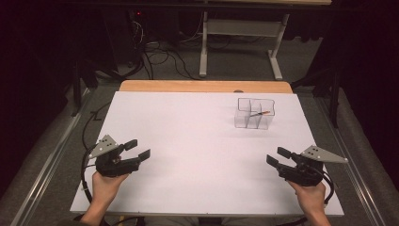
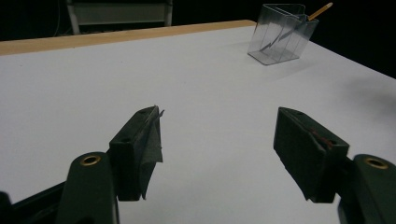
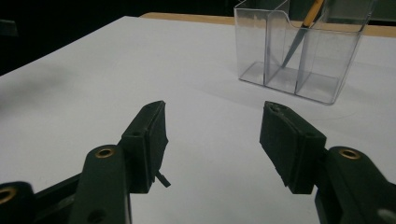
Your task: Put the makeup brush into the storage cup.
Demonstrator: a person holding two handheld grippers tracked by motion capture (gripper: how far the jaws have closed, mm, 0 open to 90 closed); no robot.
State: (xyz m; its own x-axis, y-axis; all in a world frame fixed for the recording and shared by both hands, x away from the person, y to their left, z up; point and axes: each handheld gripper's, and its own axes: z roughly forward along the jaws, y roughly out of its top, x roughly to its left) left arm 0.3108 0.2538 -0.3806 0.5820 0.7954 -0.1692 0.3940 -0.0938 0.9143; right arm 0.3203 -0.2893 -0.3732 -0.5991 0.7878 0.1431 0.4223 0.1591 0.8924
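A pencil (image 1: 260,114) leaned inside the clear divided holder (image 1: 254,114); well short of the holder, the left gripper (image 1: 138,149) and right gripper (image 1: 276,156) gaped wide, empty.

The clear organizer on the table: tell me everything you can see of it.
The clear organizer is a small box of see-through plastic, open at the top, split by inner walls into compartments. It stands upright on the white table, toward the far right, apart from both grippers. One thin stick-like tool, dark at the lower end and yellowish at the upper, leans slanted inside it, its top poking above the rim. What the tool is cannot be told. The other compartments look empty.
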